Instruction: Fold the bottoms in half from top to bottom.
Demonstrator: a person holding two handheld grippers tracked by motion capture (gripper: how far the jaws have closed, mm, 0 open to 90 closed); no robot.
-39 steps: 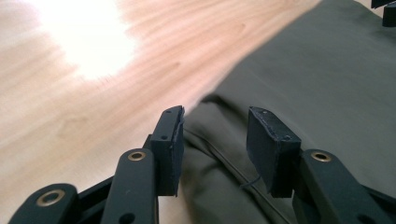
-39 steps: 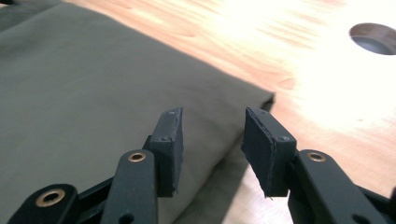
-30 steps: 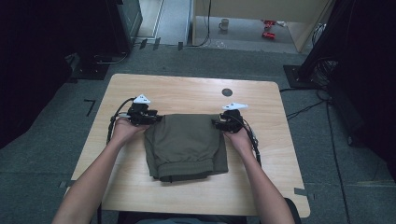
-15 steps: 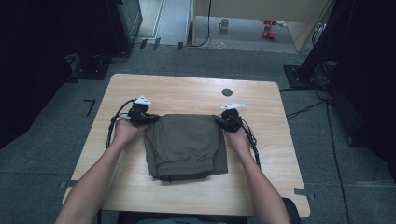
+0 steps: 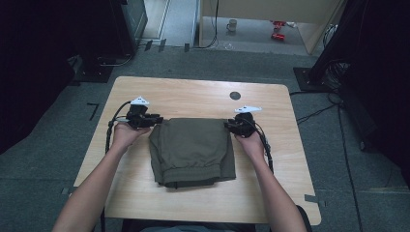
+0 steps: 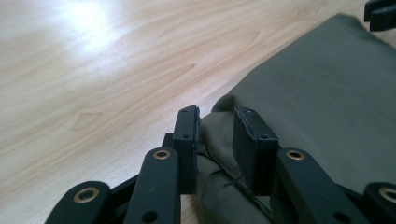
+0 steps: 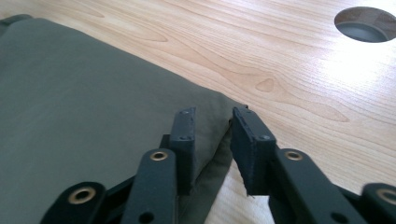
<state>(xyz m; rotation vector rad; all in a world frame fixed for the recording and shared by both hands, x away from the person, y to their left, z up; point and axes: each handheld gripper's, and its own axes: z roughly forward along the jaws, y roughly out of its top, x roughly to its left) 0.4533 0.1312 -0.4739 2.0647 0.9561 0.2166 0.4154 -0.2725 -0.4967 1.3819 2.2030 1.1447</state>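
1. My left gripper (image 5: 153,119) sits at the far left corner of the cloth (image 5: 192,151). In the left gripper view its jaws stand a little apart and have just been opening; the cloth's corner (image 6: 215,122) bunches up between them, but the pads do not press on it.
2. The cloth, olive and folded into a rough square, lies flat in the middle of the table (image 5: 193,99), nearer my side than the far edge.
3. My right gripper (image 5: 229,125) sits at the far right corner. In the right gripper view its jaws are also a little apart and have just been opening; the corner (image 7: 219,109) lies in the gap, loose.
4. A round hole (image 5: 235,95) in the tabletop lies beyond the right gripper.
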